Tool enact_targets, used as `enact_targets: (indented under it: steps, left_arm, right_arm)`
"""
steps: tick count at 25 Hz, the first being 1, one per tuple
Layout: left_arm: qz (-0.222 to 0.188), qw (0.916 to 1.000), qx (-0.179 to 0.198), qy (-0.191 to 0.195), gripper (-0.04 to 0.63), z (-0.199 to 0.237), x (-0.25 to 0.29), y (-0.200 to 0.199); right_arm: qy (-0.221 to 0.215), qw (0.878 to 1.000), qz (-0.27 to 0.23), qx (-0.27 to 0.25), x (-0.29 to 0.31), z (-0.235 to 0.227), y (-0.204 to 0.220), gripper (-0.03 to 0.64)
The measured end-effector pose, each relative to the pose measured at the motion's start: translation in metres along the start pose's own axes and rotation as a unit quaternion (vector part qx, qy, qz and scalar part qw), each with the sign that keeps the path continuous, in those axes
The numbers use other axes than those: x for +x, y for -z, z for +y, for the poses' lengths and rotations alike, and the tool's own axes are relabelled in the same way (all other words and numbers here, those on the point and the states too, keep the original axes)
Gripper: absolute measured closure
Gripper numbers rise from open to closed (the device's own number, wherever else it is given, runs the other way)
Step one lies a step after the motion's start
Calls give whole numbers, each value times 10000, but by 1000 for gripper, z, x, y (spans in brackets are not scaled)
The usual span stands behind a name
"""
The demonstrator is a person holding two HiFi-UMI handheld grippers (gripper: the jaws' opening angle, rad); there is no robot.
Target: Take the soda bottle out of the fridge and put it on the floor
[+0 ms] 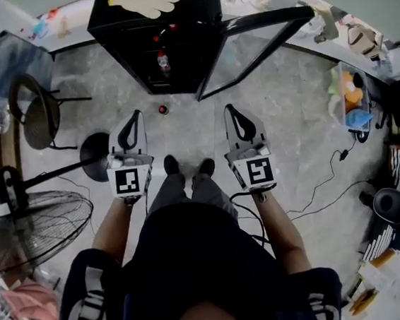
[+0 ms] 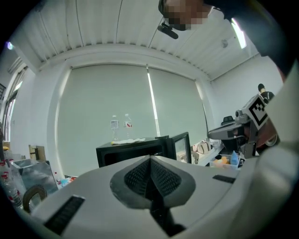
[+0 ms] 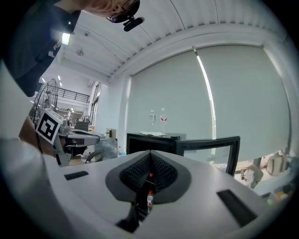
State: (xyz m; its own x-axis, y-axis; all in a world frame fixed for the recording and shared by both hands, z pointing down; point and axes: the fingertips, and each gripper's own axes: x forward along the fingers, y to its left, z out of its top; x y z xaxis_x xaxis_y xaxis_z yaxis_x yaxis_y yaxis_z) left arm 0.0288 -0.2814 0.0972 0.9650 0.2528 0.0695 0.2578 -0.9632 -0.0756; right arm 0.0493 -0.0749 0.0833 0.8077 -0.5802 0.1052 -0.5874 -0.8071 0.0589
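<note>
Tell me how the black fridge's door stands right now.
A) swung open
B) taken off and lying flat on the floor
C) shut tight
A: in the head view the fridge shows its dark inside, and its glass door stands swung out to one side of the opening.
</note>
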Motion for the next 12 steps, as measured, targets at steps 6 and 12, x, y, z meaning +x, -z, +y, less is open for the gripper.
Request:
enact_targets:
  steps: [6,12]
  left_arm:
    - [-61,9999,-104,32,572,-2,-9,-21]
    - [-180,9998,-75,58,572,-4,-16,-40]
  right_arm:
    - [347,9994,-15,-28,-19,-12,-21,600]
    - [600,9982,25,-93,-34,-17,-36,600]
